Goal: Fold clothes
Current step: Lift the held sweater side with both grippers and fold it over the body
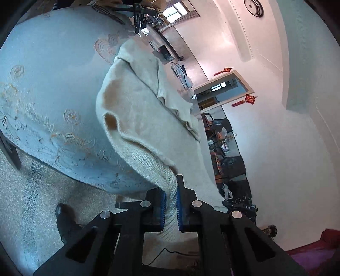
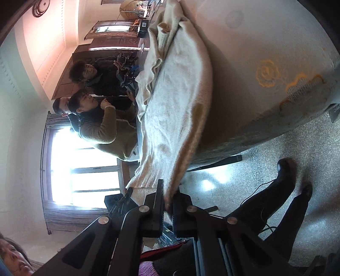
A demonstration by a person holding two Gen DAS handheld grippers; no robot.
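A cream knitted sweater [image 1: 136, 110] lies partly on the table with the embroidered pale cloth [image 1: 48, 85] and hangs off its edge. My left gripper [image 1: 170, 203] is shut on the sweater's ribbed hem, held off the table edge above the floor. In the right wrist view the same sweater [image 2: 174, 102] stretches from the table [image 2: 265, 42] down to my right gripper [image 2: 168, 203], which is shut on another part of the hem. Both views are tilted sideways. The sweater's far end is bunched in folds on the table.
Another black gripper device [image 1: 138, 14] sits at the table's far side. Three people [image 2: 95, 102] stand close behind the table by a bright window [image 2: 85, 165]. The holder's legs and black shoes [image 2: 284, 167] are on the speckled floor [image 1: 31, 201]. A table leg [image 1: 10, 152] stands at the left.
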